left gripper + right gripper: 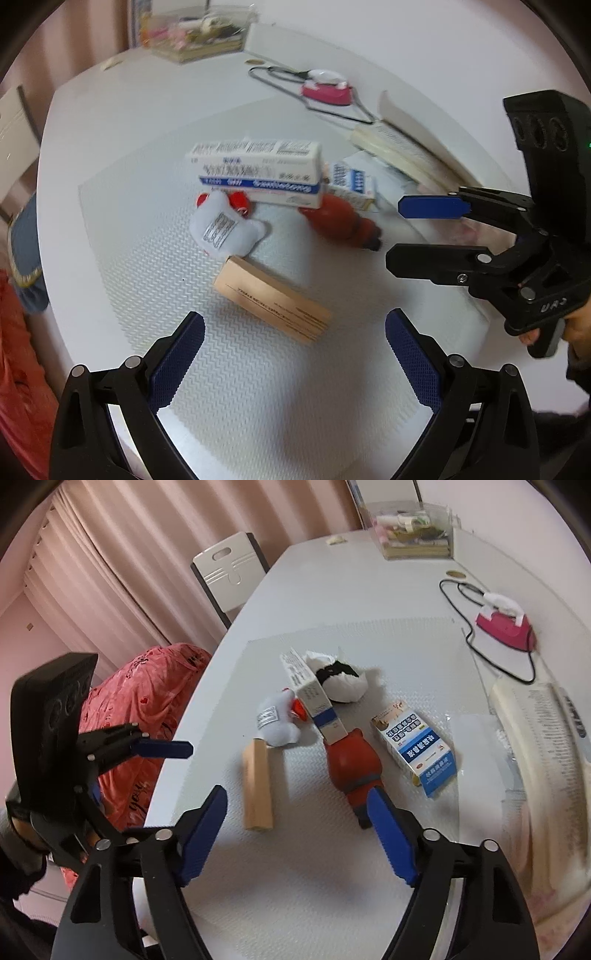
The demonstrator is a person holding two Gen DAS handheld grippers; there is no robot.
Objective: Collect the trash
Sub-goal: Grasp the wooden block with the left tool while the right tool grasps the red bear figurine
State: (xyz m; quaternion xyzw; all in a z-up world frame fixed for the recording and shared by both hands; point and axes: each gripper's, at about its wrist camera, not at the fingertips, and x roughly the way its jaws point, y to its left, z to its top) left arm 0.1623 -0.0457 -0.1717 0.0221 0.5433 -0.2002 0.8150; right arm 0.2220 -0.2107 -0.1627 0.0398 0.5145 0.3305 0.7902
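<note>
On a textured white mat (122, 229) lie a tan cardboard box (273, 299) (258, 786), a long white-and-blue box (258, 171) (314, 701), a smaller white-and-blue box (352, 182) (415, 751), a red bear figure (341, 221) (351, 768), a white plush toy (225, 227) (275, 718) and a black-and-white crumpled wad (341, 681). My left gripper (295, 354) (162, 738) is open and empty, just short of the tan box. My right gripper (299, 834) (402, 232) is open and empty, close to the red bear's near end.
An open book (406, 144) (535, 731) lies at the mat's right. A pink iron (327, 92) (506, 624) with a black cord sits farther back. A clear box of clutter (413, 528) stands at the far end. A white chair (229, 576) and red fabric (147, 709) are beside the table.
</note>
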